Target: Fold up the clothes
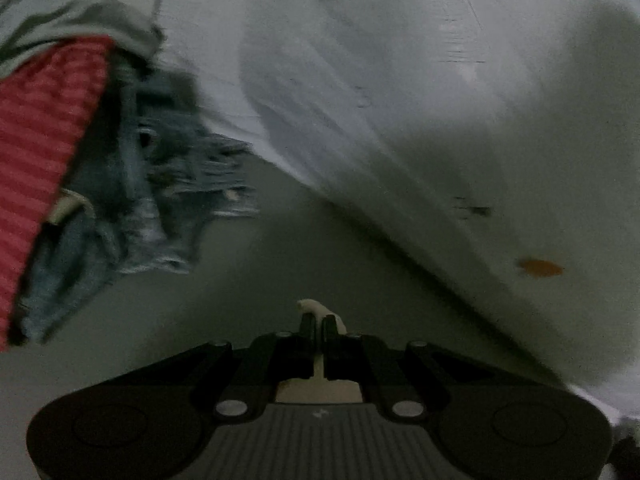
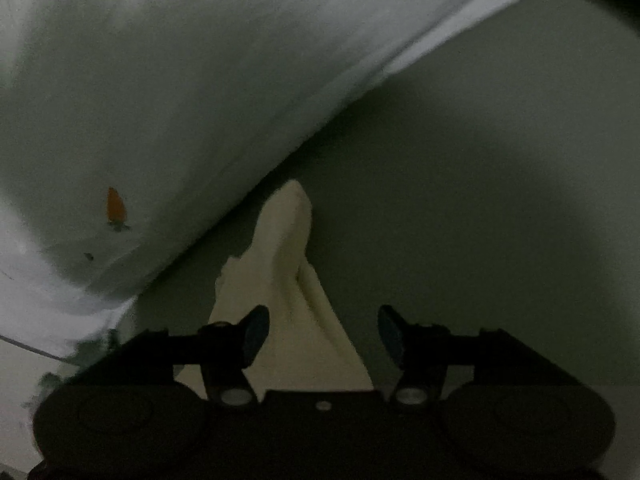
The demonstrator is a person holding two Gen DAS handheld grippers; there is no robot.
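Observation:
In the left wrist view my left gripper point(image 1: 318, 322) is shut on a small tuft of cream cloth point(image 1: 314, 306) that pokes out past its black fingertips. A large white sheet with orange carrot prints point(image 1: 440, 120) lies blurred beyond it, to the right. In the right wrist view my right gripper point(image 2: 323, 332) stands open, its fingers well apart. A ridge of the same cream cloth point(image 2: 288, 272) runs up between them, and the pads do not press on it. The white carrot-print sheet point(image 2: 160, 100) fills the upper left there.
A pile of clothes sits at the left of the left wrist view: a red striped garment point(image 1: 40, 140), frayed blue denim point(image 1: 160, 200) and a grey piece point(image 1: 100, 24) on top. A dim grey-green surface point(image 2: 480, 200) lies under everything.

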